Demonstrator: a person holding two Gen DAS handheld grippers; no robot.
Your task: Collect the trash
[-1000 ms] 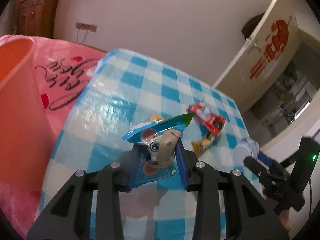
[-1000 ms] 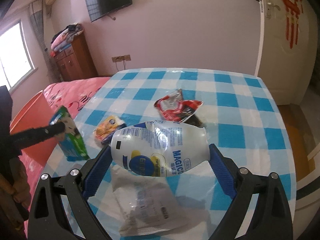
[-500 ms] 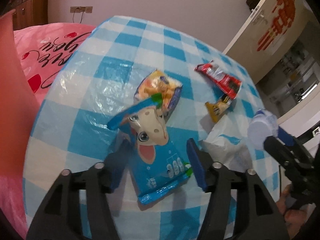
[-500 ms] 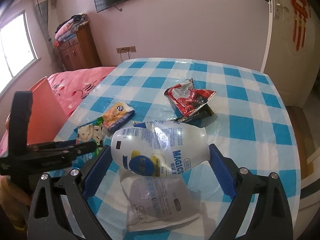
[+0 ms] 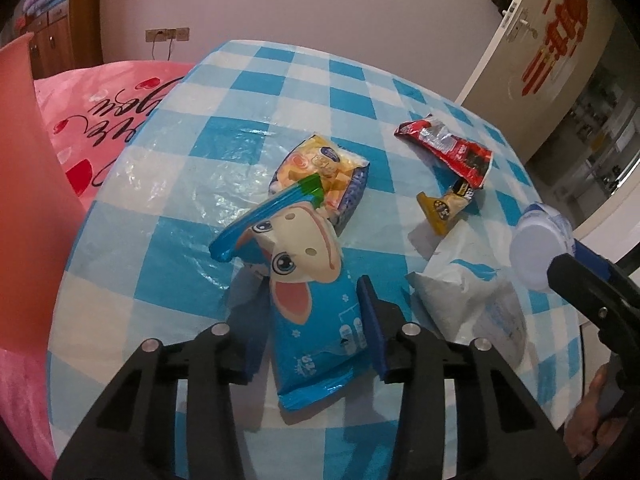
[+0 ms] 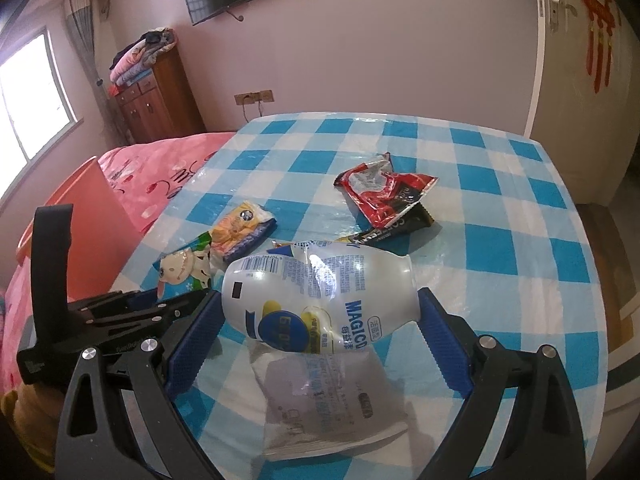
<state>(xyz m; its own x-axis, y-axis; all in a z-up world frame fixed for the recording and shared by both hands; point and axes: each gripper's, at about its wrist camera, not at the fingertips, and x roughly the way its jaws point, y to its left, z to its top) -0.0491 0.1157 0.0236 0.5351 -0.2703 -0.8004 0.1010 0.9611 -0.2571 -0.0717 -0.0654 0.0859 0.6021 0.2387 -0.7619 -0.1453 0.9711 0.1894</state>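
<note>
Since one second ago, my left gripper (image 5: 310, 328) has come down from the air to the checked table (image 5: 248, 92), and the blue cartoon wrapper (image 5: 316, 312) now lies flat between its jaws, which are closing on it again; the pads do not seem to press it yet. My right gripper (image 6: 320, 320) holds the white bottle (image 6: 320, 300) firmly above a clear bag (image 6: 328, 408). I judge this step as picking the wrapper up again, so next I need a firm hold, then a lift to the orange bin (image 5: 24, 200) on the left. On the bottle I read "MAGICO"; the pink bedcover (image 5: 108, 108) has cursive writing that I cannot read. A yellow snack bag (image 5: 320, 168) and a red wrapper (image 5: 448, 148) wait farther away.
</note>
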